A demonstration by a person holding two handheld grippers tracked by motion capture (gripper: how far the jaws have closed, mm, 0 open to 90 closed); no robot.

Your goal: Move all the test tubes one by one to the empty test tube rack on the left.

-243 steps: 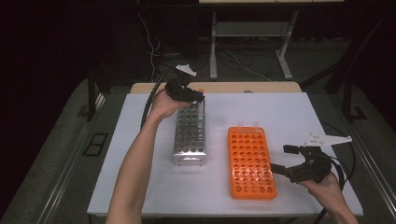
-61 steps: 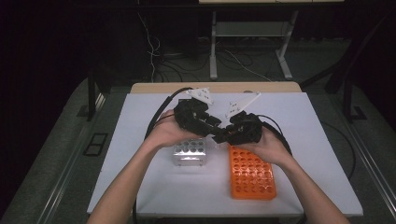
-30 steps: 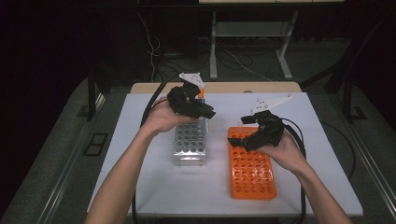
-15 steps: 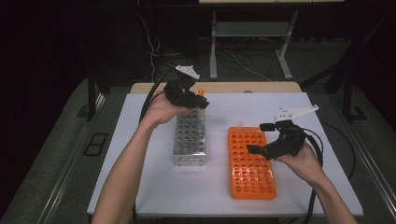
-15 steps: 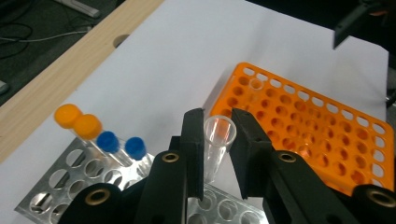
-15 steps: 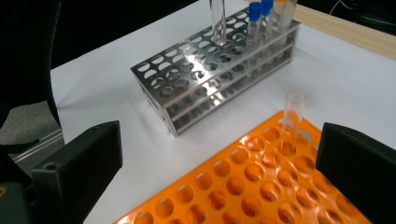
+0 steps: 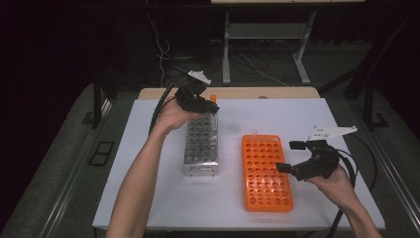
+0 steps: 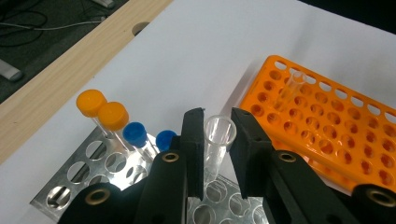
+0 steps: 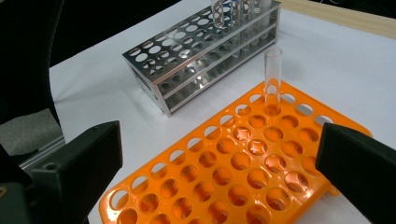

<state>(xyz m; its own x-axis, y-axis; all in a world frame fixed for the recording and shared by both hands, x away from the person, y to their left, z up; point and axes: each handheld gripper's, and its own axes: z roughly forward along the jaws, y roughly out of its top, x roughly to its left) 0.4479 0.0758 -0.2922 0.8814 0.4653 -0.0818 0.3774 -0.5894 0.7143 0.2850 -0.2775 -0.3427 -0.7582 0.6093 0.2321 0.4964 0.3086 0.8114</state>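
- Clear tube point(image 8: 218, 140) is pinched upright between the pressed-in jaws of the left gripper point(image 8: 217, 122), above the metal rack point(image 7: 201, 144) at the table's eleven o'clock.
- If tilted, the tube could be knocked against the capped tubes point(image 8: 116, 122) or slipped.
- Right gripper point(image 7: 291, 156), jaws spread and empty, is held beside the orange rack point(image 7: 265, 173) at four o'clock; its lone tube point(image 9: 272, 79) could be toppled.

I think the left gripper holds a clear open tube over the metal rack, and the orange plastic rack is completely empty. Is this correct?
Not quite: the orange plastic rack is not empty. The right gripper view shows one clear uncapped tube standing in a hole near its far end. The rest is right: the left gripper holds a clear open tube over the metal rack.
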